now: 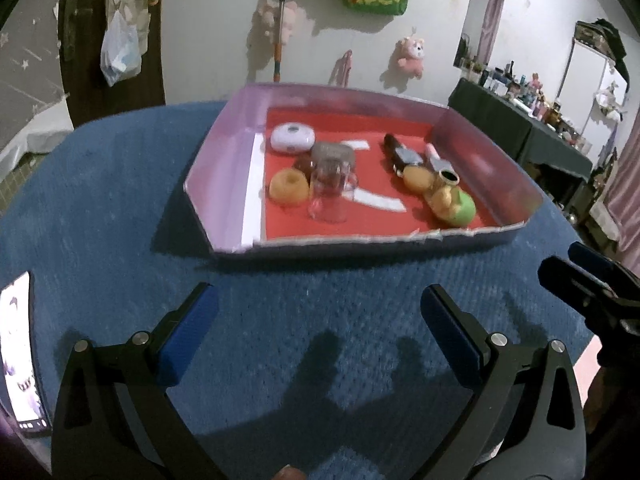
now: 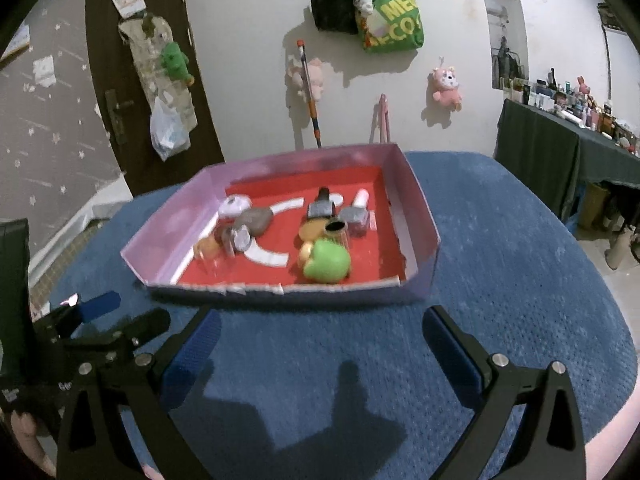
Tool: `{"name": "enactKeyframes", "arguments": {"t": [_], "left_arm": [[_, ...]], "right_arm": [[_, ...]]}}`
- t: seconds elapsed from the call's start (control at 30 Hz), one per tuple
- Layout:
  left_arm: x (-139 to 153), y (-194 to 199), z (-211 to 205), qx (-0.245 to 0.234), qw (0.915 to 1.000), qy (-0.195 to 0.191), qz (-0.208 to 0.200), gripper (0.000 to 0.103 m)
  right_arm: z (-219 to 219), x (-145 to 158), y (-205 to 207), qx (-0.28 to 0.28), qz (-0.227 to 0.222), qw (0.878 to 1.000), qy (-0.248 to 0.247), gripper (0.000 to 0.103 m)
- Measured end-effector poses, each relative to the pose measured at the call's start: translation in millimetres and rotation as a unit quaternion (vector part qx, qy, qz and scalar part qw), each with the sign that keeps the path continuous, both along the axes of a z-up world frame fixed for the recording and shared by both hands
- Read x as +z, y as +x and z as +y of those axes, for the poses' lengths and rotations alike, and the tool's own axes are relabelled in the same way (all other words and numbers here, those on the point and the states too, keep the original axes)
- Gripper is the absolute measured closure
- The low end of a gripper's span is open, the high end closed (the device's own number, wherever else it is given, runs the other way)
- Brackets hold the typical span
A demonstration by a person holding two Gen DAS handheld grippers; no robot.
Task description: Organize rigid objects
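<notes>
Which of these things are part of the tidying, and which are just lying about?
Part of the job:
box
clear jar
green toy
white disc

Just lying about:
phone
pink plush toy
green bag

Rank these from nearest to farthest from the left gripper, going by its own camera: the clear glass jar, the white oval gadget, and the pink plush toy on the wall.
From the left gripper, whose jaws stand open over the blue cloth:
1. Clear glass jar, in the near left part of the box.
2. White oval gadget, at the box's far left corner.
3. Pink plush toy, on the wall beyond the box, to the right.
</notes>
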State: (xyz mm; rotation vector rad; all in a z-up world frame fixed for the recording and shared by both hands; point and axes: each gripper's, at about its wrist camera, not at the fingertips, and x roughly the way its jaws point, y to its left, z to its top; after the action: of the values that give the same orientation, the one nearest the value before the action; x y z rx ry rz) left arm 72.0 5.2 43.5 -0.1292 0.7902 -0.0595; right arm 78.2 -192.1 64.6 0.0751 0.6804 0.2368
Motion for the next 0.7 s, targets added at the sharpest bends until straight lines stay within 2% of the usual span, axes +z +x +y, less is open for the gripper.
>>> {"name": "enactKeyframes", "arguments": {"t": [0.27,0.7], "left_arm": [[-15,-9,-1,-0.008,0.9997,-0.004,0.022,0.000],[-30,-8,-4,-0.014,0.9987,-0.002,0.048,0.000]], "right_arm": [[-1,-22,-8,0.001,0.037,0.999,-0.015,0.000],[-3,-44,-5,-0.001,0.072,0.997,-0.024,0.000]]}}
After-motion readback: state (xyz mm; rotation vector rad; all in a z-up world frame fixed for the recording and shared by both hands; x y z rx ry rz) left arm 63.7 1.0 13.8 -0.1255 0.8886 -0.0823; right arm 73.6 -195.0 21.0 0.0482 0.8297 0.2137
